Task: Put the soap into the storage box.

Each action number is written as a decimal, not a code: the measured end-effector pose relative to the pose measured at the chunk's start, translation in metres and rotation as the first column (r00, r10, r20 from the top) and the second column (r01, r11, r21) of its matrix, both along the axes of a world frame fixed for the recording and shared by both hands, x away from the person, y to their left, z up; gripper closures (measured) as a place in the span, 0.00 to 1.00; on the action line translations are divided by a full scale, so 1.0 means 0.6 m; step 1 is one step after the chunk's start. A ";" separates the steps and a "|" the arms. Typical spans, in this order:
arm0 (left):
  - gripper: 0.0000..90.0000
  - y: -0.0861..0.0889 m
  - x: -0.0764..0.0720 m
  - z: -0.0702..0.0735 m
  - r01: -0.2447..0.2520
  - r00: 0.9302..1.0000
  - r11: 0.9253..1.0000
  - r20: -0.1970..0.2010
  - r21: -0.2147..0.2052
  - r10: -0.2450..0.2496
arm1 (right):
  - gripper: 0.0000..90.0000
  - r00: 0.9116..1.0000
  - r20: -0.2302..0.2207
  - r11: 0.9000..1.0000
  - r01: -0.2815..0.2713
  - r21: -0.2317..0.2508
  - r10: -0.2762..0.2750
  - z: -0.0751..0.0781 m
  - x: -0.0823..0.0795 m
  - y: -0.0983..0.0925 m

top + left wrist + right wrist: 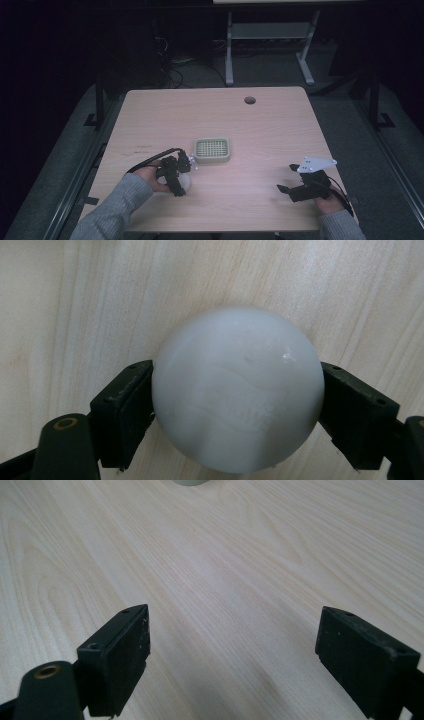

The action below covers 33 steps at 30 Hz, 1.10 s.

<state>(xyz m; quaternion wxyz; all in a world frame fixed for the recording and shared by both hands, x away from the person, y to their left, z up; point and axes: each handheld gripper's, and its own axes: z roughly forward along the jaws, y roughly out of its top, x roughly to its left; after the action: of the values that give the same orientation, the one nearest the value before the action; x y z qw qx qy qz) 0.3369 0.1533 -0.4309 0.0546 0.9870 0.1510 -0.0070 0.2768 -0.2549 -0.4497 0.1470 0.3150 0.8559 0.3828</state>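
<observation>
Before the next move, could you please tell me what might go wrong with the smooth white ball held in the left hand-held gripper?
The smooth white ball is round and pinched only at its sides by the left hand-held gripper, so it may slip out and roll across the pale wooden table. The green square grid tray sits close by and could be bumped.

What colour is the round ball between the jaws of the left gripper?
The smooth round ball is plain white, with no pattern; the left gripper view shows it best.
</observation>
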 end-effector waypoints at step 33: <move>0.27 0.004 -0.002 0.016 0.002 1.000 1.000 -0.009 -0.015 -0.002 | 0.15 1.000 0.000 1.000 0.008 0.003 -0.008 0.000 0.002 -0.001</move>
<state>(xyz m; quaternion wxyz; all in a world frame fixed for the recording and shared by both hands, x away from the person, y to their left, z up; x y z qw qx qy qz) 0.3355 0.1557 -0.4215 0.0610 0.9867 0.1504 -0.0128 0.2779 -0.2553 -0.4497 0.1482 0.3186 0.8541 0.3834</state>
